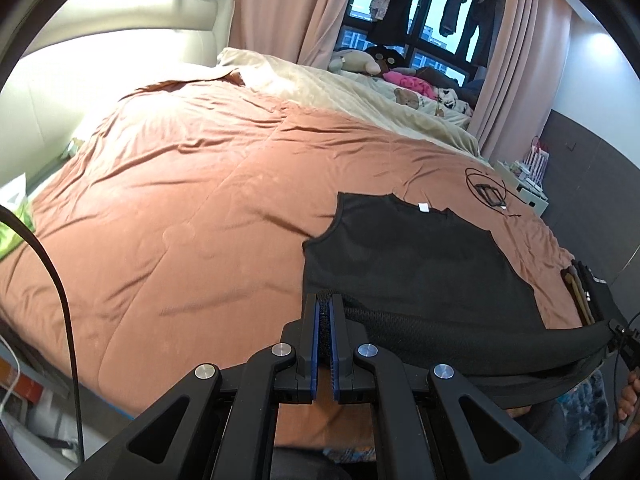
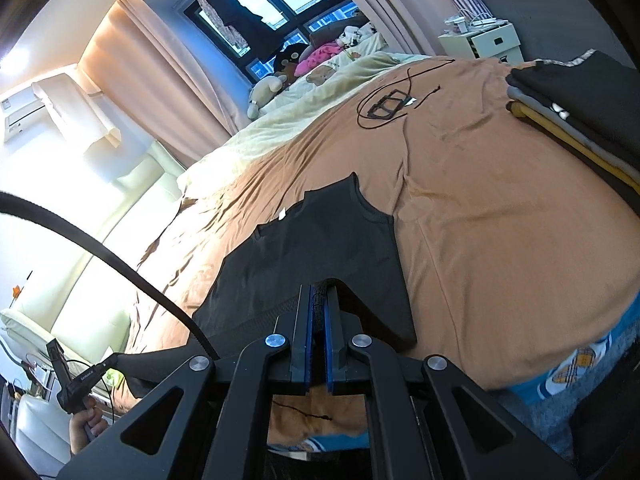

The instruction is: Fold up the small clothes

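A black sleeveless top (image 1: pixel 408 256) lies flat on the orange-brown bedspread (image 1: pixel 180 208), neck and white label pointing away. My left gripper (image 1: pixel 325 300) is shut on the left corner of its bottom hem. My right gripper (image 2: pixel 319 292) is shut on the other hem corner. The hem stretches lifted between the two grippers while the upper part of the top (image 2: pixel 320 240) rests on the bedspread (image 2: pixel 500 240). The right gripper also shows at the right edge of the left wrist view (image 1: pixel 622 340).
A stack of folded clothes (image 2: pixel 580 112) sits at the bed's right edge, also in the left wrist view (image 1: pixel 588 288). A black cable loop with a small frame (image 2: pixel 386 106) lies beyond the top. Plush toys and a cream blanket (image 1: pixel 360 92) lie near the window.
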Action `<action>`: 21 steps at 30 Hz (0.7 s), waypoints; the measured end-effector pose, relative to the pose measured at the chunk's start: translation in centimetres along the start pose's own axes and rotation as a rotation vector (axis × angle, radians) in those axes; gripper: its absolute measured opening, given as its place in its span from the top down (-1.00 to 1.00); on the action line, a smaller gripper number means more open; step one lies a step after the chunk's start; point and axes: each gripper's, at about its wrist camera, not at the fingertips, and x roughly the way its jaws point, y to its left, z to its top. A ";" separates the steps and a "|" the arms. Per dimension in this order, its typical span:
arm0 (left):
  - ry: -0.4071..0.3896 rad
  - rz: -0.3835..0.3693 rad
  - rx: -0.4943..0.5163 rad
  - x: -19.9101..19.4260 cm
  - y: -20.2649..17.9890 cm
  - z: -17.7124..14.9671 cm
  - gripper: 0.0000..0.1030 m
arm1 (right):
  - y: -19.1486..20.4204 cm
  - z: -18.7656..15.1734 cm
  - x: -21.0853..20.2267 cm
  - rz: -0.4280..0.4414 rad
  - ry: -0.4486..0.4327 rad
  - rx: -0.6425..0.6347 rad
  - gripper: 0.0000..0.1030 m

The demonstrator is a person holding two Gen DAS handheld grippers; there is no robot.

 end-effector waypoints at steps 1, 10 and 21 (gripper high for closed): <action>0.001 0.004 0.003 0.4 -0.1 0.4 0.92 | 0.0 0.5 0.5 0.002 0.002 0.002 0.98; 0.020 0.039 0.030 5.1 -0.9 3.9 0.92 | -0.2 4.6 6.7 -0.002 0.032 0.004 0.98; 0.067 0.057 0.040 12.6 -0.5 8.0 0.92 | 0.1 9.7 15.2 -0.030 0.077 0.002 0.98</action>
